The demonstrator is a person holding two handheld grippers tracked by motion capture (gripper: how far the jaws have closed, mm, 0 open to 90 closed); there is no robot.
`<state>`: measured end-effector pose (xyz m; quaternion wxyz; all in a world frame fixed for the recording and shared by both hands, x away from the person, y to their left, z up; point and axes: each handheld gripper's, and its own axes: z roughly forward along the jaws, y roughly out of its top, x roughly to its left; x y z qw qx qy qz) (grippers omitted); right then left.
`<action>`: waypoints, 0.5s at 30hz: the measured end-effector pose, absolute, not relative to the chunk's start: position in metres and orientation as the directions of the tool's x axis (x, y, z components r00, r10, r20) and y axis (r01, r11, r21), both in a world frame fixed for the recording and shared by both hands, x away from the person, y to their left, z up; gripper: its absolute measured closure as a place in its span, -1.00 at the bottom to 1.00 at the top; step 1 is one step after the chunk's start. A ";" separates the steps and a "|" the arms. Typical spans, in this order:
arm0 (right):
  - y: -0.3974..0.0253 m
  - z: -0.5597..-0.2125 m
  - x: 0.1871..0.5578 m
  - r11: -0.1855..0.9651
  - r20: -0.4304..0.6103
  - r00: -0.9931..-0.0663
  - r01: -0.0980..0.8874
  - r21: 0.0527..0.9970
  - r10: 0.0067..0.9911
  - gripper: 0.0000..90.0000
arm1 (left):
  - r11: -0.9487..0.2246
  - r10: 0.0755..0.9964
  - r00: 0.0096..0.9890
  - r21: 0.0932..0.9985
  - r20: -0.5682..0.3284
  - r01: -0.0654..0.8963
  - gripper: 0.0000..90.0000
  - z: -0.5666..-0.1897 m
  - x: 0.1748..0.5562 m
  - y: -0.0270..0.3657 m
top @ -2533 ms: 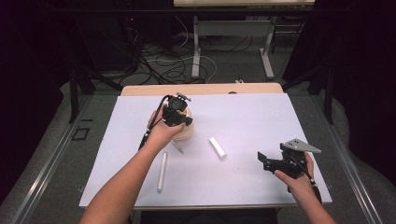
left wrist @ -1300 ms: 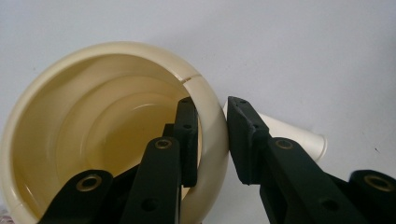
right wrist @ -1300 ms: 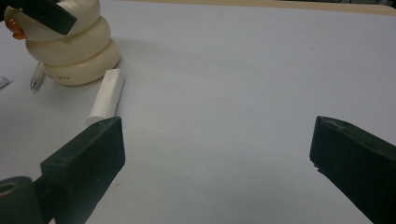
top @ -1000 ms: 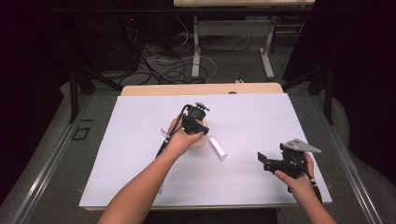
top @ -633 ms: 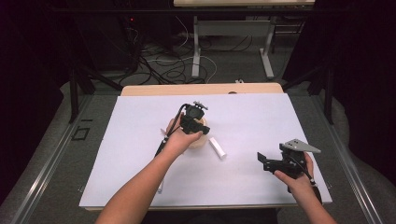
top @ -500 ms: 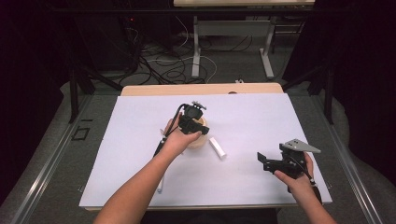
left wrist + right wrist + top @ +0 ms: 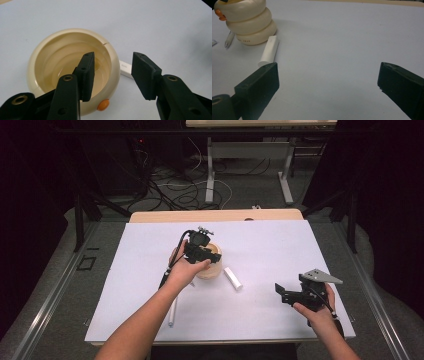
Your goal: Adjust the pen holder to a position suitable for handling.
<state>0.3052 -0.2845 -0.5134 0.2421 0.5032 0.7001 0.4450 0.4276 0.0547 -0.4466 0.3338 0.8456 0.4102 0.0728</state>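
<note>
High view, left gripper (image 7: 206,256): held in the person's left hand (image 7: 184,270) over the cream ribbed cup (image 7: 212,266), which stands upright near the middle of the white sheet (image 7: 280,250).
High view, cup's neighbours: a short white stick (image 7: 233,278) lies just to the cup's right, apart from it; a long thin white rod (image 7: 172,312) lies nearer the front edge, partly under the left forearm.
High view, right gripper (image 7: 283,293): held in the right hand (image 7: 315,306) low over the sheet's front right part, well apart from the cup, with a grey three-cornered plate on top.
Left gripper view, jaws: spread apart, nothing clamped; one jaw hangs over the cup's (image 7: 67,70) hollow, the other outside its wall, so the rim sits between them. Whether a pad touches the rim I cannot tell.
Left gripper view, cup details: empty inside, an orange knob (image 7: 103,104) on its near outer side; the short white stick (image 7: 125,70) shows beyond the wall.
Right gripper view, jaws: wide apart over bare sheet, holding nothing.
Right gripper view, far left: the cup (image 7: 248,21) stands upright, the short white stick (image 7: 269,51) just beside its base.
</note>
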 end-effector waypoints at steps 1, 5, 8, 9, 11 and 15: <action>-0.285 -0.513 0.305 0.097 0.109 -0.376 0.489 0.867 0.920 -0.92 | -0.429 0.747 0.647 0.631 -0.154 0.646 0.18 -0.446 0.427 0.056; -0.284 -0.514 0.305 0.092 0.111 -0.371 0.489 0.868 0.922 -0.92 | -0.405 0.756 0.634 0.643 -0.165 0.650 0.12 -0.444 0.423 0.064; -0.285 -0.513 0.305 0.098 0.108 -0.376 0.489 0.867 0.920 -0.92 | -0.390 0.759 0.628 0.653 -0.172 0.649 0.09 -0.443 0.420 0.069; -0.284 -0.513 0.305 0.100 0.106 -0.377 0.488 0.867 0.920 -0.92 | -0.384 0.761 0.626 0.658 -0.171 0.648 0.07 -0.442 0.419 0.072; -0.284 -0.513 0.305 0.099 0.108 -0.376 0.489 0.866 0.920 -0.92 | -0.370 0.764 0.619 0.665 -0.179 0.649 0.04 -0.441 0.417 0.077; -0.285 -0.513 0.305 0.100 0.105 -0.376 0.488 0.867 0.921 -0.92 | -0.340 0.774 0.601 0.670 -0.200 0.660 -0.02 -0.440 0.414 0.088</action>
